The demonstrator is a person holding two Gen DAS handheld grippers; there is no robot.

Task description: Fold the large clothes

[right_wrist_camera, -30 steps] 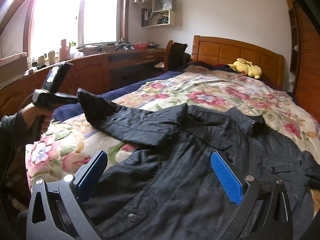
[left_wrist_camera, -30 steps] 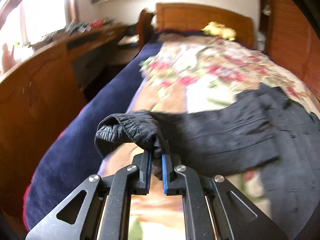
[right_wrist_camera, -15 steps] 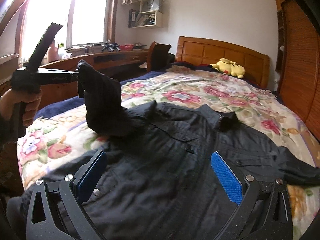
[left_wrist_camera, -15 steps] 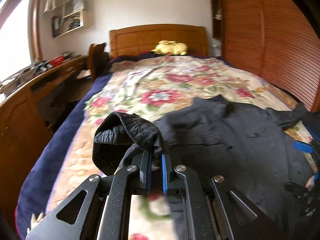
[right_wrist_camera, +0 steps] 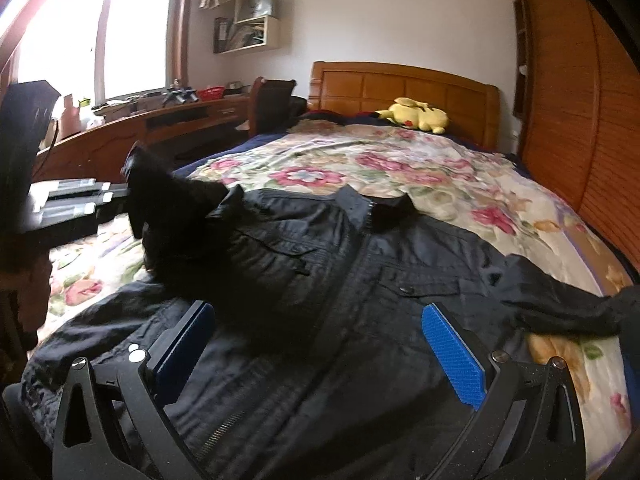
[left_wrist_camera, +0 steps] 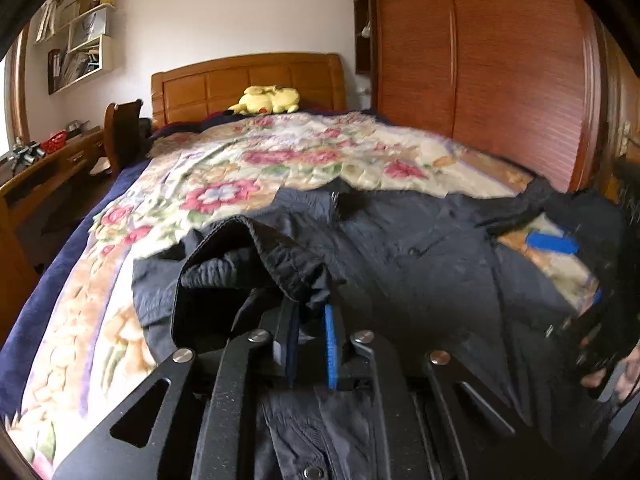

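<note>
Floral bed point(right_wrist_camera: 420, 184); left hand-held gripper point(left_wrist_camera: 310, 344) pinching jacket point(right_wrist_camera: 360, 280) cuff point(left_wrist_camera: 256, 256), right hand-held gripper point(right_wrist_camera: 320, 348) wide, empty.

The left gripper point(left_wrist_camera: 311, 344) is closed on the jacket sleeve point(left_wrist_camera: 256, 264); the right gripper point(right_wrist_camera: 320, 344) hangs wide open above the jacket.

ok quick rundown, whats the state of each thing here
jacket: spread on the bed, zipped, collar toward the headboard
sleeve cuff: lifted, pinched
left hand-held gripper: shut on the sleeve cuff
right hand-held gripper: open, holding nothing
other sleeve: stretched out flat
plush toy: lying by the headboard
</note>
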